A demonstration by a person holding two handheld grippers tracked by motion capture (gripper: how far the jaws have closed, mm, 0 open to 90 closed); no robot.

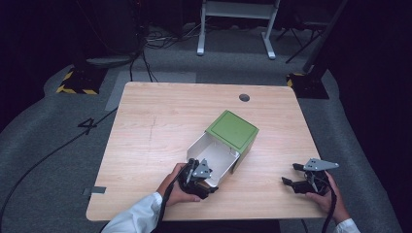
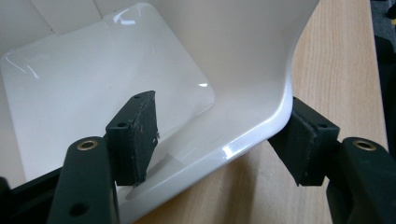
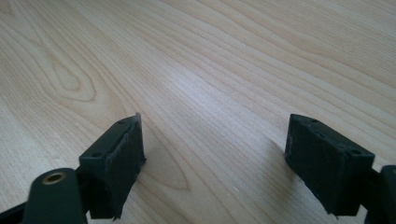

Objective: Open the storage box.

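Left tongs (image 2: 217,140) straddle the near rim of the white box (image 1: 216,156), jaws apart, one inside and one outside, apparently set to pinch it; the green-sided box lies tipped mid-surface (image 1: 160,126), mouth nearward; right tongs (image 1: 294,175) rest apart, empty, near right.

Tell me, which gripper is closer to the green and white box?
Left. The left gripper has its fingers astride the box rim; the right gripper sits apart, over bare table.

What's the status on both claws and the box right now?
Left claw open, jaws straddling the white rim of the green box, one jaw inside, one outside. Right claw open over bare table. Nothing in the way.
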